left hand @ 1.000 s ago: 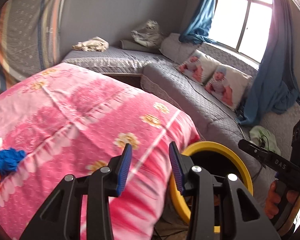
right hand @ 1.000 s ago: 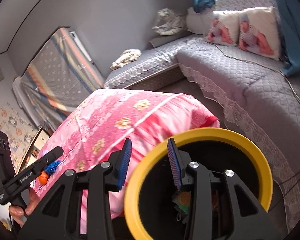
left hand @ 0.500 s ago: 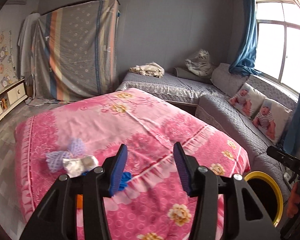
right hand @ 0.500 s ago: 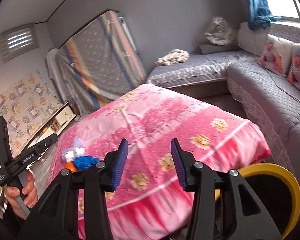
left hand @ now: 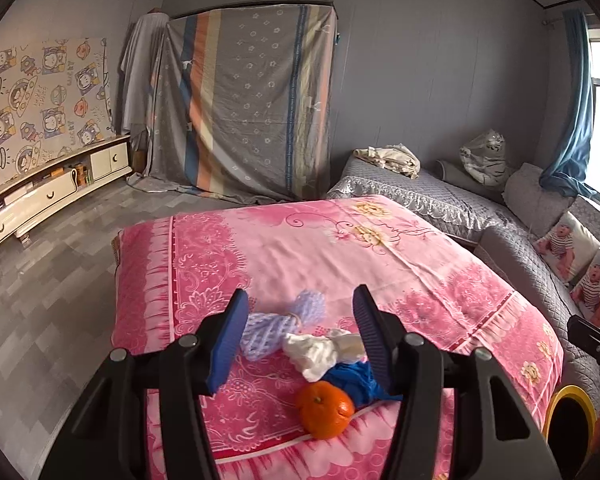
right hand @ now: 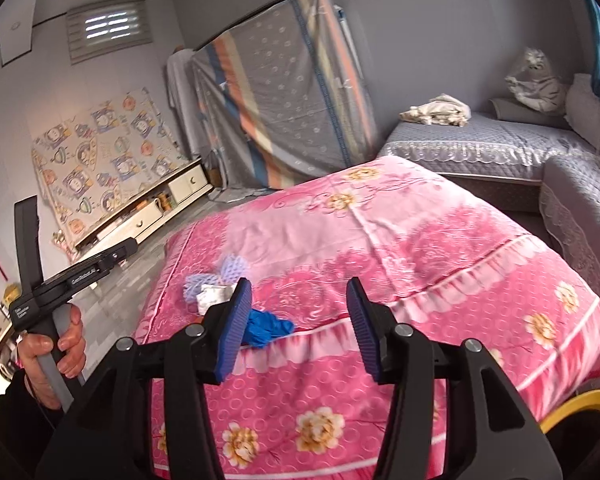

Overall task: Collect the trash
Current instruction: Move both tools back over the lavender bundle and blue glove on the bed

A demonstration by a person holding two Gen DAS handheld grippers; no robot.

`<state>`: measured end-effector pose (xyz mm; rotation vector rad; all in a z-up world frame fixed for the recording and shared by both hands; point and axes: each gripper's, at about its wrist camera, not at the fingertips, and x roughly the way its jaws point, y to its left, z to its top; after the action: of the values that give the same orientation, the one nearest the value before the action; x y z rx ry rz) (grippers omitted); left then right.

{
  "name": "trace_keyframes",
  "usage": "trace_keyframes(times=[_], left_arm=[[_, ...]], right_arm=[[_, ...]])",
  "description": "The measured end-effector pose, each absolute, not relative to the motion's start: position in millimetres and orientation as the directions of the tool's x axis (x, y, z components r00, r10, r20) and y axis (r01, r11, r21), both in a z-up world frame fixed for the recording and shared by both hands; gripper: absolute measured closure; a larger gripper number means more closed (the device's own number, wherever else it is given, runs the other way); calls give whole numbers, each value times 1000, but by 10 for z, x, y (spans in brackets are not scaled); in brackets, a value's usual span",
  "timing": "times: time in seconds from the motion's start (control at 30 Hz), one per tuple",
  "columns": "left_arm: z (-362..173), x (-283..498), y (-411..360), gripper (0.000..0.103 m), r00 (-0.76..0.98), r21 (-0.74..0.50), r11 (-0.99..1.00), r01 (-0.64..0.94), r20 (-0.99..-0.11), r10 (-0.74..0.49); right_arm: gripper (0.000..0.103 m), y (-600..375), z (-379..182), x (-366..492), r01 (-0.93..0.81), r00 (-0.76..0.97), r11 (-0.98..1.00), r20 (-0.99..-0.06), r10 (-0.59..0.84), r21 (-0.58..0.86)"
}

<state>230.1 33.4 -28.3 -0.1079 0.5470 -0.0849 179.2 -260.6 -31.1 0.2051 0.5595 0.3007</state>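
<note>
A small heap of trash lies on the pink flowered bedcover (left hand: 340, 248): a lilac foam net (left hand: 280, 326), a crumpled white tissue (left hand: 320, 350), a blue wad (left hand: 354, 380) and an orange (left hand: 325, 409). My left gripper (left hand: 302, 340) hovers before the heap, its jaws opening with nothing pressed between them. My right gripper (right hand: 298, 328) points at the bed's near edge, its jaws opening too and empty. In that view the blue wad (right hand: 268, 328), the tissue (right hand: 214, 296) and the net (right hand: 230, 268) sit left of it. The orange is hidden there.
A yellow-rimmed bin (left hand: 570, 394) stands on the floor by the bed's lower right corner, its rim (right hand: 580, 406) also showing. A grey corner sofa (left hand: 512, 248) runs along the right. A low white cabinet (left hand: 40, 196) lines the left wall. A hand (right hand: 56, 344) holds the left gripper.
Both views have swung from the yellow bin over to the bed, so the trash heap now sits ahead of the left gripper. Both pairs of jaws have widened.
</note>
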Motion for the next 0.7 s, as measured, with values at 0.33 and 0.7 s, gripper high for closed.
trace_keyframes(times=[0.33, 0.7], left_arm=[[-605, 2595, 622, 51, 813, -152, 988, 9, -575, -96], [-1063, 2869, 772, 51, 754, -170, 985, 24, -644, -129]], right_arm=[[54, -2111, -620, 2201, -307, 718, 916, -568, 402, 260], [54, -1766, -1030, 2544, -352, 615, 900, -662, 429, 256]])
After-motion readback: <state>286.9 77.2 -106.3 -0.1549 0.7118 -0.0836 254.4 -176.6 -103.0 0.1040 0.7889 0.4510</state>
